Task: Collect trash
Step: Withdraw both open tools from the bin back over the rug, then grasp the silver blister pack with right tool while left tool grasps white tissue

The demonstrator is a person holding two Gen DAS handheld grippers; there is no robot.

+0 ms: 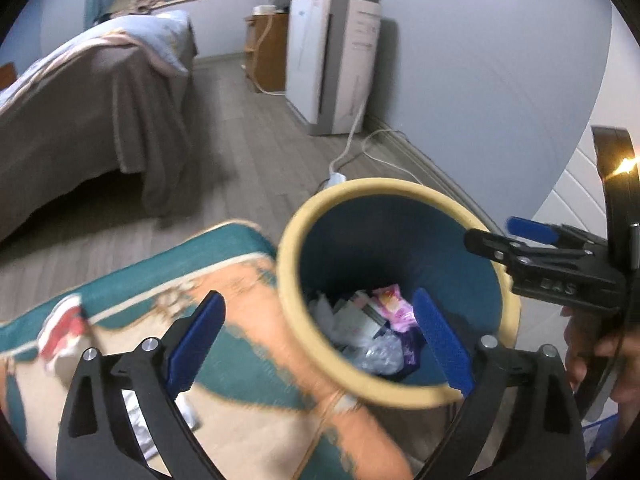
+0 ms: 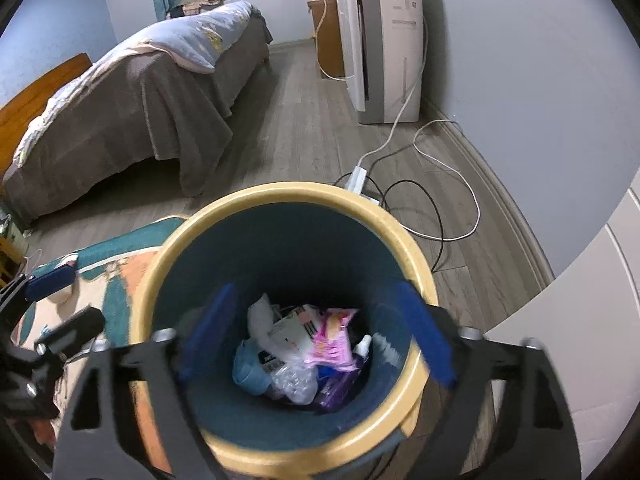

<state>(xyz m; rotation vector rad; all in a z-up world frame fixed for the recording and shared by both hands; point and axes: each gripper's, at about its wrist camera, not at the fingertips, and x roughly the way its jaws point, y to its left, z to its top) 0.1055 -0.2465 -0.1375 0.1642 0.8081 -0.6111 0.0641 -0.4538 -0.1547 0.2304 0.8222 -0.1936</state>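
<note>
A round bin with a yellow rim [image 1: 384, 186] [image 2: 296, 192] and a dark teal inside stands on the floor at the edge of a patterned rug [image 1: 248, 320] [image 2: 120, 280]. Trash [image 1: 368, 328] [image 2: 288, 360] lies at its bottom, including a pink wrapper [image 2: 332, 340], clear plastic and paper. My right gripper [image 2: 316, 288] [image 1: 492, 232] hangs open over the bin's mouth with nothing between its fingers. My left gripper [image 1: 318, 296] [image 2: 82, 298] is open too and straddles the bin's left rim, empty. White crumpled paper [image 1: 136, 420] lies on the rug beneath its left finger.
A bed [image 2: 132, 92] with a brown cover stands to the left. A white appliance [image 2: 384, 48] stands at the far wall, with a power strip [image 2: 356, 178] and loose cables [image 2: 440, 208] on the floor behind the bin. A person's hand [image 1: 580, 344] holds the right gripper.
</note>
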